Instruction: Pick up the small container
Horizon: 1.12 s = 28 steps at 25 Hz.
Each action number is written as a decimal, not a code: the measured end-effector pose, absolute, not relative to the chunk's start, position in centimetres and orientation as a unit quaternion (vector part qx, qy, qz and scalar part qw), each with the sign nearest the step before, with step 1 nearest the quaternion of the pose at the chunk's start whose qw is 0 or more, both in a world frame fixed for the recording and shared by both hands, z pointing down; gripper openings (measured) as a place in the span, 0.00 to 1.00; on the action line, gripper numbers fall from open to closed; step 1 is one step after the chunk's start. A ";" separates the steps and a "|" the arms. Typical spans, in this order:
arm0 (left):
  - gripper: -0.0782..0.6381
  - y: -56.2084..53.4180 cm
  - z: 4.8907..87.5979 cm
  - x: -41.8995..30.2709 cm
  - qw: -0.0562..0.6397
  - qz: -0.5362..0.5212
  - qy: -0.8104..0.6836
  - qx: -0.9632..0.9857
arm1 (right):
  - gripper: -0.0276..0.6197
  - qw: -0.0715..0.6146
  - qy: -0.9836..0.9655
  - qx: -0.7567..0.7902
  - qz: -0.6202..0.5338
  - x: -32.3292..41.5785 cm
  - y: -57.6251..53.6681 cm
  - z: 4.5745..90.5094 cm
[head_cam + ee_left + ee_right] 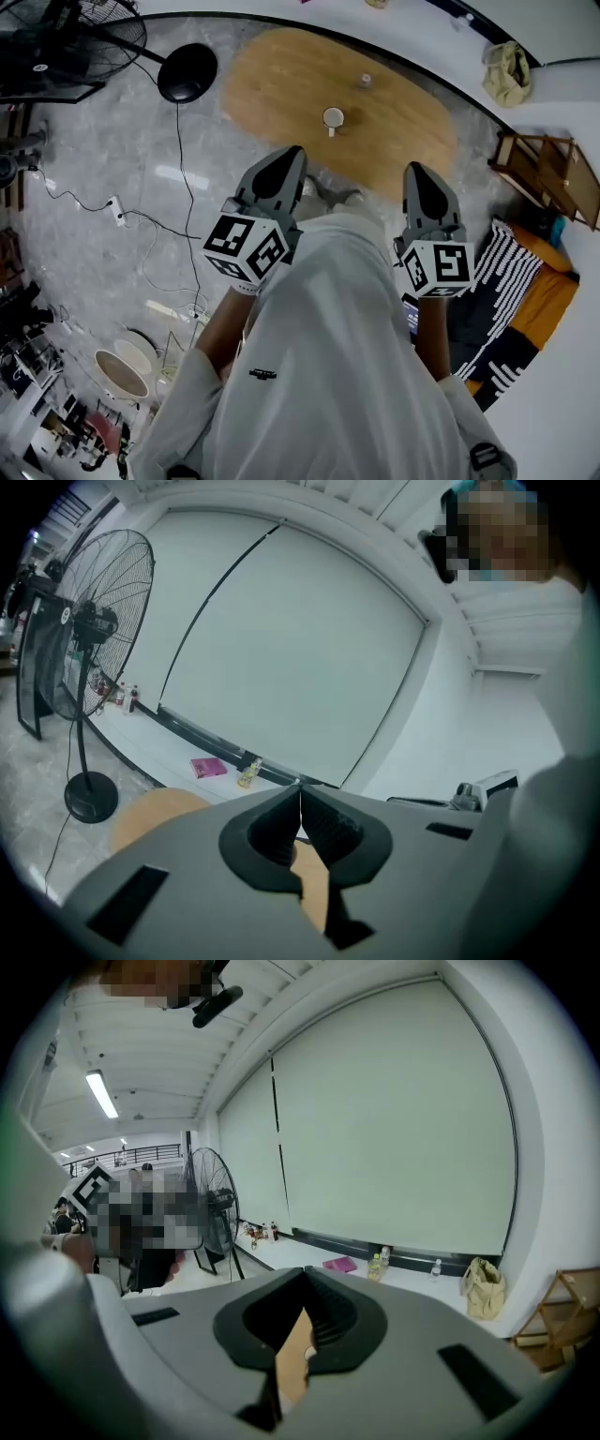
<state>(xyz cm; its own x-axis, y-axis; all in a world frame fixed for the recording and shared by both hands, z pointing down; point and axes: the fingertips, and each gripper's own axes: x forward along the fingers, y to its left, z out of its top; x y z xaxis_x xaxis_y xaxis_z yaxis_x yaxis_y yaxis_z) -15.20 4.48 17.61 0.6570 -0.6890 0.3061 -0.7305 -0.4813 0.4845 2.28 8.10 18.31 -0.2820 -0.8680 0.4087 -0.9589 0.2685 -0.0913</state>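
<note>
Head view: small white round container [333,117] standing mid-tabletop on oval wooden table [281,84], well ahead of left gripper [281,164] and right gripper [419,178]. Left gripper view: jaws together, empty; pink flat box [208,767] on ledge. Right gripper view: jaws together, empty.

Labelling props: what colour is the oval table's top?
Light brown wood grain; the oval wooden table shows best in the head view.

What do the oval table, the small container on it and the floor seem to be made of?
The table: probably wood or wood veneer, matte, by its warm brown tone. The small container: white, perhaps ceramic or plastic; too small to tell. The floor: polished stone or marble-look tile, grey with pale veins and a reflection.
</note>
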 end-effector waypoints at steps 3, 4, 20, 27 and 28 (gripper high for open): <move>0.14 4.5 17.7 -14.6 0.304 0.035 -0.408 0.860 | 0.05 0.143 -0.781 0.583 0.173 2.5 8.2 18.7; 0.14 4.5 17.7 -14.3 0.305 0.035 -0.407 0.860 | 0.05 0.143 -0.780 0.584 0.174 2.7 8.1 18.8; 0.14 2.2 18.1 -11.6 0.315 0.054 -0.419 0.850 | 0.05 0.134 -0.785 0.572 0.198 5.4 3.9 21.6; 0.14 1.3 19.4 -10.0 0.295 0.091 -0.423 0.852 | 0.11 0.140 -0.814 0.529 0.193 4.0 1.9 23.6; 0.14 1.2 19.6 -9.8 0.293 0.096 -0.423 0.852 | 0.12 0.140 -0.817 0.526 0.191 3.9 1.6 23.8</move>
